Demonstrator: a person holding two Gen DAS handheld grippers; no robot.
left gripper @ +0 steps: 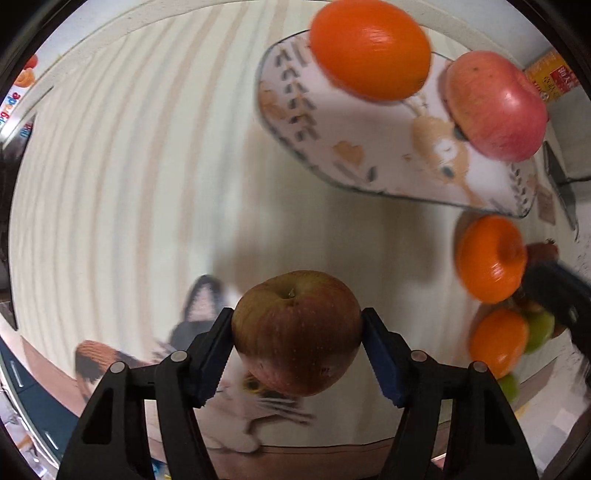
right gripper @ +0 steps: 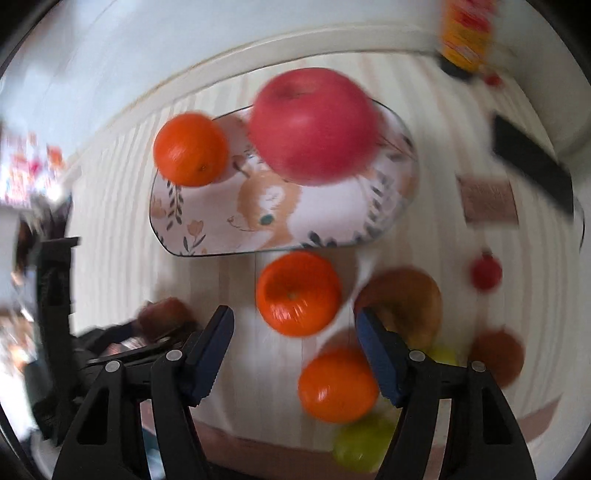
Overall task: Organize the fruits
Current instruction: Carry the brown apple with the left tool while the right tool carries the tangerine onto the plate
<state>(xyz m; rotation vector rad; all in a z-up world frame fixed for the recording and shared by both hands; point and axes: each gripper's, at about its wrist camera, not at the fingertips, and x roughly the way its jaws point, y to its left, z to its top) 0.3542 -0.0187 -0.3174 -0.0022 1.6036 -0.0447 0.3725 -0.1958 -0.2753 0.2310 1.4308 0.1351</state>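
My left gripper (left gripper: 297, 332) is shut on a dark red-brown apple (left gripper: 297, 330) and holds it above the striped cloth, short of the plate. The patterned oval plate (left gripper: 369, 147) holds an orange (left gripper: 369, 48) and a red apple (left gripper: 495, 107). My right gripper (right gripper: 295, 339) is open and empty above loose fruit. Between and beyond its fingers lie two oranges (right gripper: 297, 293) (right gripper: 338, 384), a brown apple (right gripper: 406, 302) and a green fruit (right gripper: 364, 443). The plate (right gripper: 229, 236) with its orange (right gripper: 190, 149) and red apple (right gripper: 314, 123) lies further ahead.
Loose oranges (left gripper: 489, 258) (left gripper: 498, 341) and green fruit (left gripper: 539, 328) lie right of the left gripper. A yellow-red bottle (right gripper: 465, 33) stands at the back right. A small red fruit (right gripper: 485, 271), a dark flat object (right gripper: 532, 166) and a brown card (right gripper: 487, 199) lie at the right.
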